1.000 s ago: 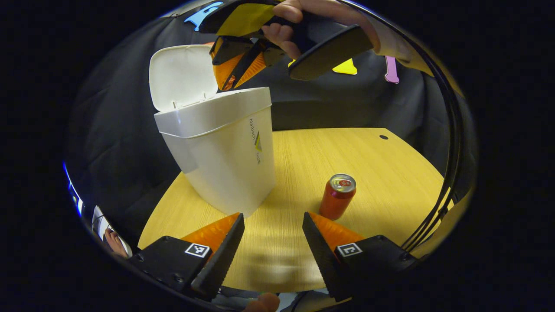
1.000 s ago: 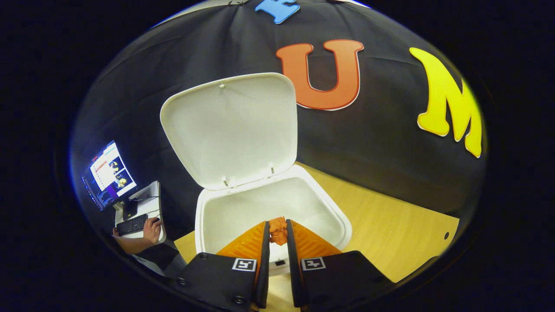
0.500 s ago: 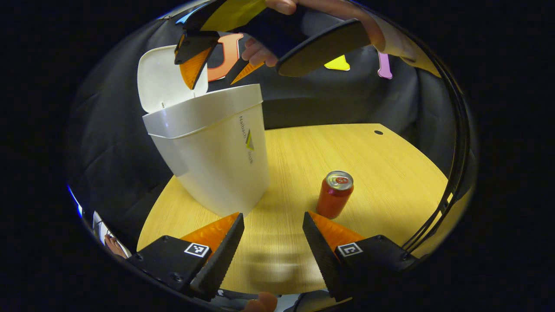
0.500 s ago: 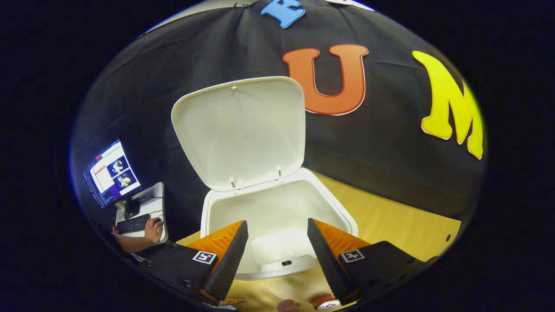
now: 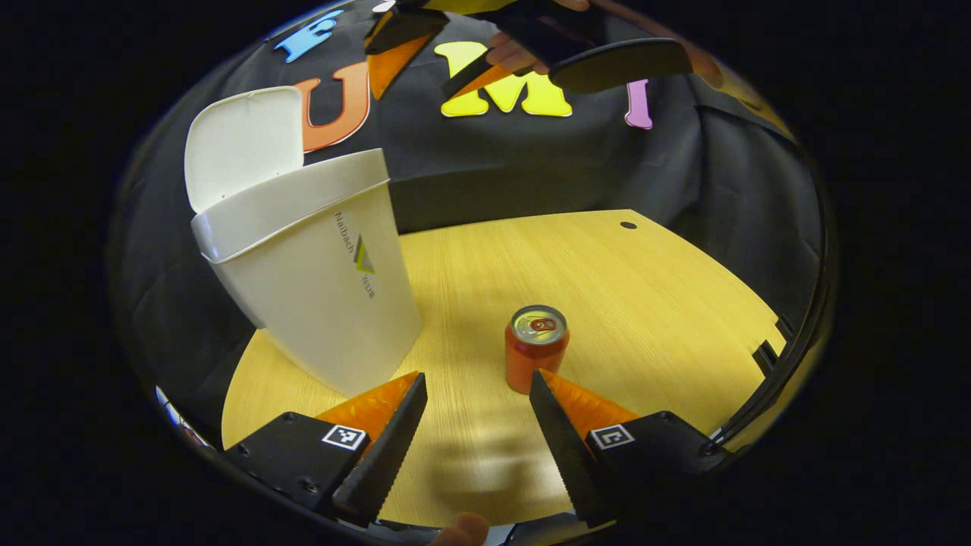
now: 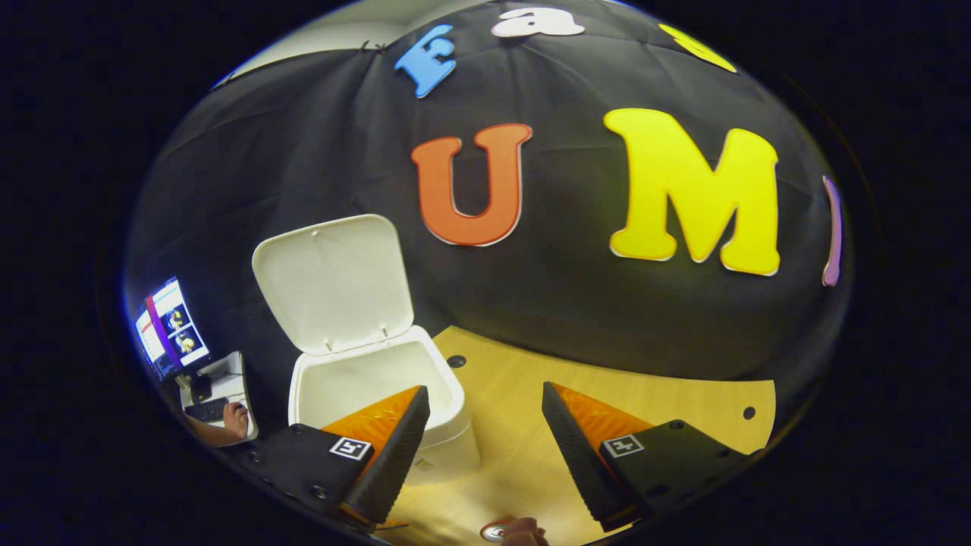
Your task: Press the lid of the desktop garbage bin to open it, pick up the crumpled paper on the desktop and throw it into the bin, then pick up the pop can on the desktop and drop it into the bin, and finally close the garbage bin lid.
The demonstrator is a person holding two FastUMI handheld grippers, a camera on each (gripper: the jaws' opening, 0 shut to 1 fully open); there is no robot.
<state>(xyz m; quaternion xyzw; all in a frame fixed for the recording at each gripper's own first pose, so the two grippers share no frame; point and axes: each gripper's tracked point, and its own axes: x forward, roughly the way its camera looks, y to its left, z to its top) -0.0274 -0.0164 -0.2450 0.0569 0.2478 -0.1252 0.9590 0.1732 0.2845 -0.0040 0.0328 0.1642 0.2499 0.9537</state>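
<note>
The white bin (image 5: 311, 288) stands at the table's left with its lid (image 5: 243, 140) up. A red pop can (image 5: 536, 345) stands upright on the table, just beyond my left gripper's right finger. My left gripper (image 5: 478, 409) is open and low over the table, with nothing between its fingers. High above, a hand holds my right gripper (image 5: 428, 72), also open. In the right gripper view, my right gripper (image 6: 485, 425) is open and holds nothing, up and to the right of the open bin (image 6: 372, 379) and its raised lid (image 6: 330, 280). The can's top (image 6: 494, 531) peeks in at the bottom edge.
The wooden table (image 5: 607, 288) has small cable holes (image 5: 628, 225) near its far edge. The black cloth wall rises close behind the bin. Off to the left, a monitor (image 6: 167, 330) sits on a side desk with a person's hand (image 6: 231, 417) on a keyboard.
My right gripper opened and let the orange crumpled paper fall into the bin, then rose and swung right, away from it. My left gripper shifted right, closer to the can.
</note>
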